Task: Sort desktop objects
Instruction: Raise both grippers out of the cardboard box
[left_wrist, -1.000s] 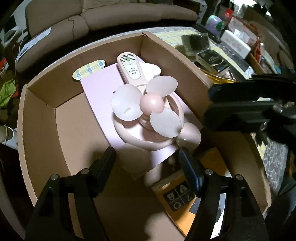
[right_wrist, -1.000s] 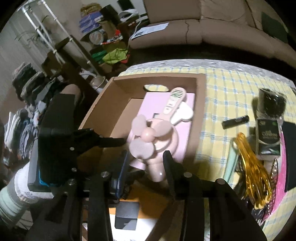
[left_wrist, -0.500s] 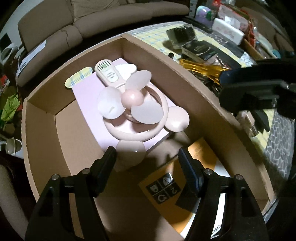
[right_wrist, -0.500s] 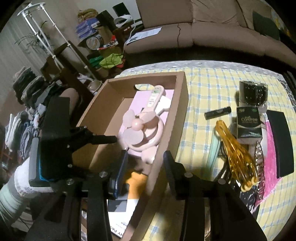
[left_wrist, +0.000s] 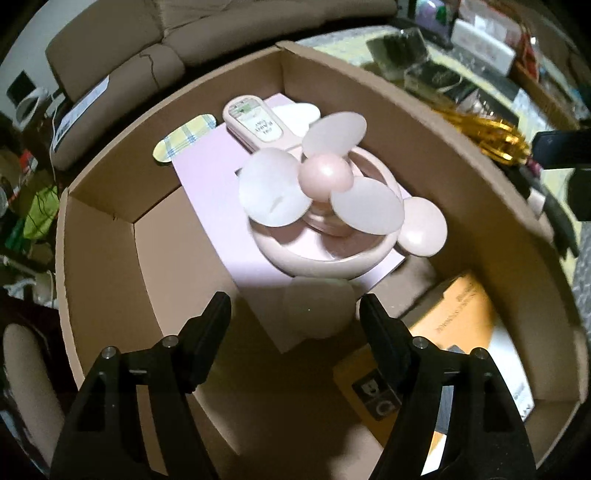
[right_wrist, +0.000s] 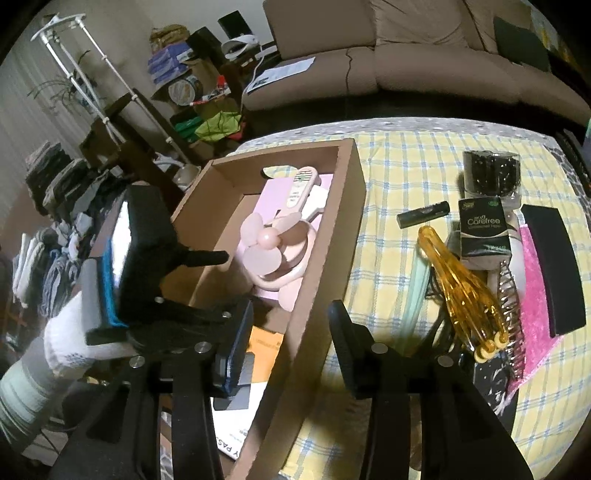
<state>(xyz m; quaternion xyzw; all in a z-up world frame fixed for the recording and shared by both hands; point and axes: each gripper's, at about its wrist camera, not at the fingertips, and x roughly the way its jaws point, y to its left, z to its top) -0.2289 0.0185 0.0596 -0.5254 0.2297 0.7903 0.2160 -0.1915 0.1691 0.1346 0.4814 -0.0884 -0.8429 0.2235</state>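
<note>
Orange-and-white printed booklet (left_wrist: 463, 343) on the brown cardboard box (left_wrist: 99, 258) floor: its near end is covered by the black right finger of the left gripper (left_wrist: 295, 314), and its print is too blurred to read. Pale pink hand fan (left_wrist: 321, 206): one round foot lies in shadow. In the right wrist view, the box wall (right_wrist: 328, 266) hides the fan's (right_wrist: 273, 251) right side, and the black rectangular pad (right_wrist: 554, 269) is cut off by the picture's edge.
</note>
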